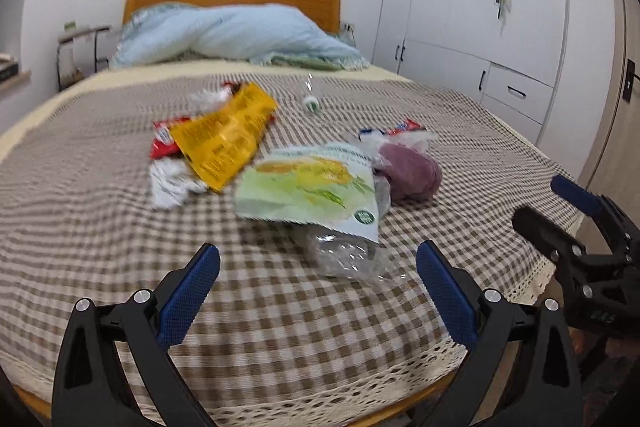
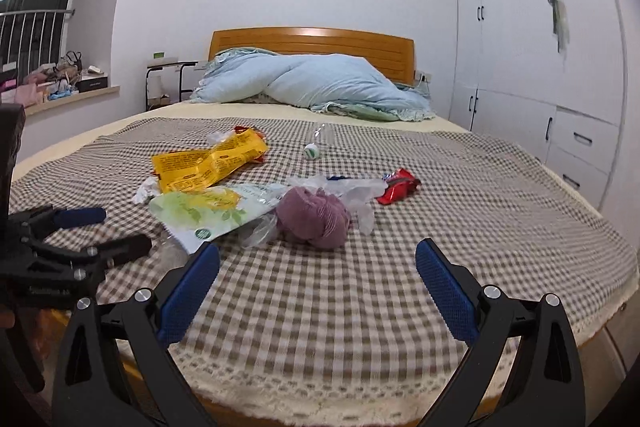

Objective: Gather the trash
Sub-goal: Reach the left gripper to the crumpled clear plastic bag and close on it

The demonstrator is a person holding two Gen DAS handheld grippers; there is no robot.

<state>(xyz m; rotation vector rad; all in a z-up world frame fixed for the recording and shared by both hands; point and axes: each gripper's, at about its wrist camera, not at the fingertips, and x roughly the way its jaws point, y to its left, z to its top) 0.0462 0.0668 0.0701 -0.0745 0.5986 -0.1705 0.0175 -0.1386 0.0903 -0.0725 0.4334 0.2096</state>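
Litter scattered on a bed (image 2: 400, 307) covered by a checked cloth, seen along both hand-held grippers. Left gripper (image 1: 318, 283): jaws spread wide, empty, poised at the near edge just before a crumpled clear plastic film (image 1: 344, 255). Right gripper (image 2: 318, 281): jaws likewise wide and empty, aimed toward a purple ball of yarn (image 2: 314, 221). Between and beyond lie a green-and-white pouch (image 1: 308, 191), partly overlying the clear film; a yellow wrapper (image 1: 224, 139) to the far left, resting on a red wrapper (image 1: 162, 147); a second red wrapper (image 2: 398, 191) to the right; and a small clear bottle (image 2: 314, 147) with a green-and-white cap, farther off. All pieces appear light. The films and pouches probably flex and slip, so a raised fold or free edge offers the surest pinch. The yarn should compress; grasp across its middle. The bottle may roll; take it across the body.
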